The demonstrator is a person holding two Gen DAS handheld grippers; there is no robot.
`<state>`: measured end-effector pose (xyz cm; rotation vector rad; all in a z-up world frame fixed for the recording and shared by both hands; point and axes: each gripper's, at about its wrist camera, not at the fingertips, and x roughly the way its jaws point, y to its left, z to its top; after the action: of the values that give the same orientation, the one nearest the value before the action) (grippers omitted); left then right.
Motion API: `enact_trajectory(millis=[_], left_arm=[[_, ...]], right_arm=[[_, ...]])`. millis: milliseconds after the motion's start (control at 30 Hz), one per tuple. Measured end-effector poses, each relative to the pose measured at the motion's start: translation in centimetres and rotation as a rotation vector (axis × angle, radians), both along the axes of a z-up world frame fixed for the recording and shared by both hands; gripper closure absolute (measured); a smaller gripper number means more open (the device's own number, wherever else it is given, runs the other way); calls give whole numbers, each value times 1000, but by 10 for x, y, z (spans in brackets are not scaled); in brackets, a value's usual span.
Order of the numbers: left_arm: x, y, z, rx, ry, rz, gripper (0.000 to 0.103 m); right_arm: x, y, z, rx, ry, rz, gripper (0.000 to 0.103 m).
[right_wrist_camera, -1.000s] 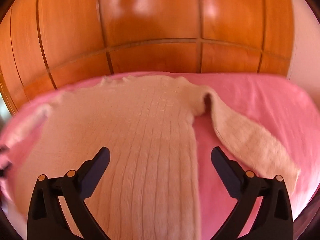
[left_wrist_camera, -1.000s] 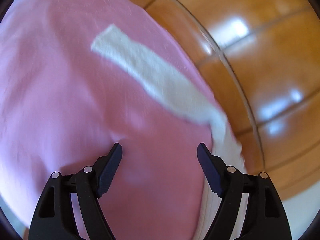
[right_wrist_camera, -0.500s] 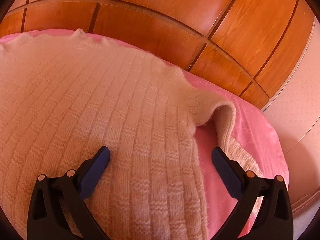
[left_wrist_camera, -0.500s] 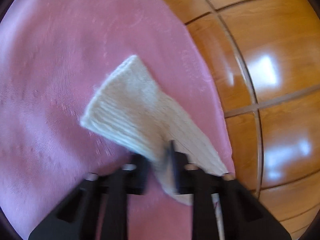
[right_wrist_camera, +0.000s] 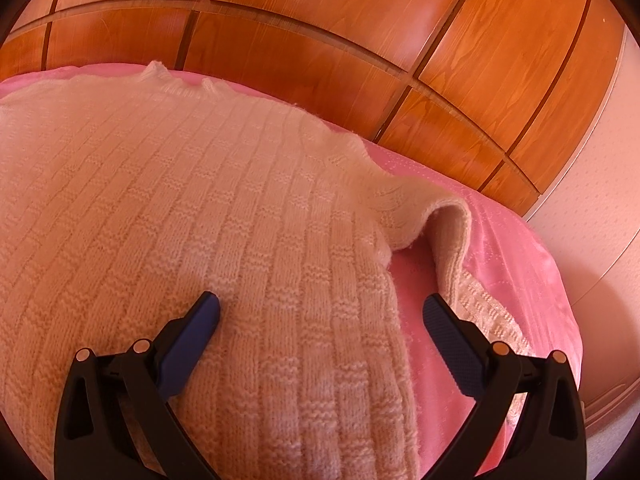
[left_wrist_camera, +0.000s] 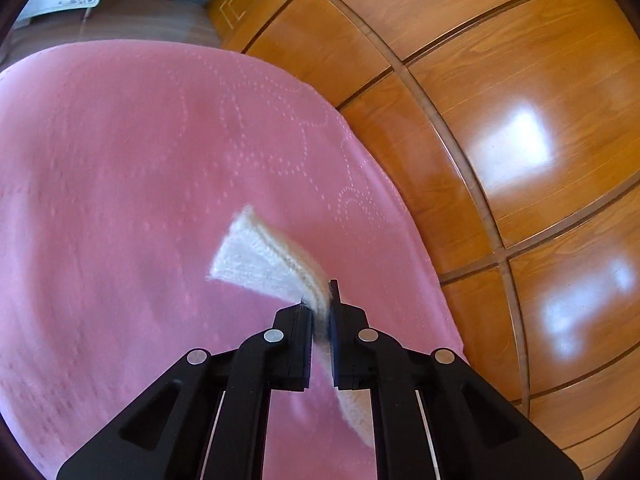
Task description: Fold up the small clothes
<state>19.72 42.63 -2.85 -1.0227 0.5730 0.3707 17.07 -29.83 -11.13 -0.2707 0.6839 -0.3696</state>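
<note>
A small cream knitted sweater [right_wrist_camera: 224,216] lies flat on a pink bedspread [right_wrist_camera: 516,248]. In the left wrist view my left gripper [left_wrist_camera: 320,312] is shut on the sweater's left sleeve [left_wrist_camera: 260,256], with the cuff sticking out ahead of the jaws and lifted off the cloth. In the right wrist view my right gripper [right_wrist_camera: 320,312] is open and low over the sweater's body, its left finger [right_wrist_camera: 200,320] touching the knit. The right sleeve [right_wrist_camera: 460,256] bends down beside the right finger [right_wrist_camera: 444,328].
A glossy wooden headboard [left_wrist_camera: 500,140] [right_wrist_camera: 304,40] runs along the bed's far edge. The pink bedspread [left_wrist_camera: 120,184] spreads wide to the left. A white wall [right_wrist_camera: 600,184] stands on the right. A floor and furniture show beyond the bed [left_wrist_camera: 120,8].
My left gripper went from open above the sleeve to shut on it and has raised it. My right gripper moved down and closer over the sweater's body, staying open.
</note>
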Motion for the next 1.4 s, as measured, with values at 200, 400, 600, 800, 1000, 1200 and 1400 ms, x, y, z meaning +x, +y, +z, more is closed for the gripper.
enact_trajectory(millis=[200, 400, 600, 800, 1000, 1200, 1400], left_arm=[[6, -45, 34, 14, -94, -54, 97], [31, -161, 99, 238, -222, -309, 97], [50, -284, 118, 393, -256, -529, 97], [64, -402, 96, 481, -228, -740, 97], [72, -489, 67, 545, -224, -865, 97], [61, -524, 35, 536, -214, -962, 76], [31, -475, 16, 480, -175, -857, 20]], right_arm=[[0, 0, 0, -3, -2, -1, 2], [-1, 1, -1, -2, -7, -2, 2], [0, -4, 0, 33, -7, 4, 2], [1, -8, 1, 45, -10, 10, 2], [2, -16, 0, 100, -8, 20, 2], [3, -22, 1, 148, -4, 25, 2], [3, -22, 1, 145, -5, 24, 2]])
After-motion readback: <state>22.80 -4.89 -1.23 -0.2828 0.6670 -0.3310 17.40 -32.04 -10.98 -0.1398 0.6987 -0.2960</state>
